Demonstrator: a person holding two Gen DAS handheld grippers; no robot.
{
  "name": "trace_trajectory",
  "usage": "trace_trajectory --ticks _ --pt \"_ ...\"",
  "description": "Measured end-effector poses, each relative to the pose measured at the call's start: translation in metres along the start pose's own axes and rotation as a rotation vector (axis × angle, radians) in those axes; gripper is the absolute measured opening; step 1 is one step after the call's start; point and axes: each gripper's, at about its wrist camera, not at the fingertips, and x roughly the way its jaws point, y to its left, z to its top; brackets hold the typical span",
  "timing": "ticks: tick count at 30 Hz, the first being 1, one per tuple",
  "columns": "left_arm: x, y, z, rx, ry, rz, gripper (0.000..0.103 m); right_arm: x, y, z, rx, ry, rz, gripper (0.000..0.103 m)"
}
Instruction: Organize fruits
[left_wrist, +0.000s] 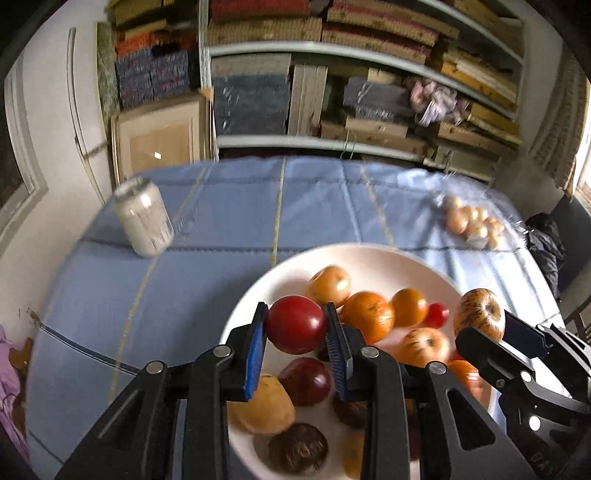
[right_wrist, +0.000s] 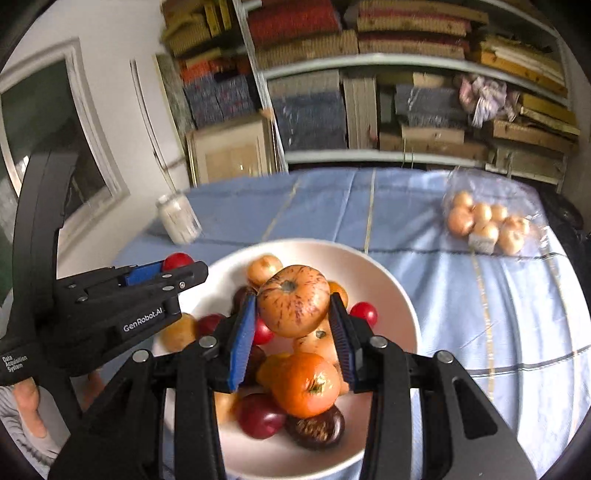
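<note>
The left gripper (left_wrist: 296, 325) is closed on a red apple (left_wrist: 295, 324), its blue pads (left_wrist: 255, 354) pressing both sides, and holds it raised over the near left part of the bowl (left_wrist: 373, 260). The right gripper (right_wrist: 293, 302) is likewise clamped on a streaked apple (right_wrist: 293, 300) (yellowish with red flecks, stem end facing the camera), held above the middle of the bowl. From the left wrist view the two grippers sit side by side, the right one just to the right with its apple over the bowl's right rim.

The white bowl stands on the blue cloth (left_wrist: 221, 206) and is heaped with fruit: an orange (right_wrist: 309, 384), a dark red apple (right_wrist: 258, 415), a dark brown fruit (right_wrist: 316, 428), small red tomatoes (right_wrist: 365, 313) and several yellowish fruits. A clear bag of onions (right_wrist: 487, 223) lies well apart on the far right of the cloth. A white jar (left_wrist: 144, 219) stands at the far left.
</note>
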Motion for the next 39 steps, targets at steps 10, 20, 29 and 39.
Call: trace_trajectory --ticks 10,20,29,39 --pt "0.04 0.014 -0.007 -0.004 0.053 0.014 0.04 0.048 0.012 -0.009 -0.096 0.09 -0.019 0.039" --pt "0.026 0.016 -0.009 -0.019 0.031 0.015 0.063 0.043 0.017 -0.009 -0.109 0.072 -0.026 0.042" --pt "-0.065 0.013 -0.01 -0.031 -0.088 0.015 0.07 -0.056 0.031 0.007 -0.073 -0.092 0.014 0.049" --pt "-0.172 -0.005 -0.059 -0.029 -0.197 0.043 0.083 -0.18 0.055 -0.036 -0.07 -0.262 0.033 0.064"
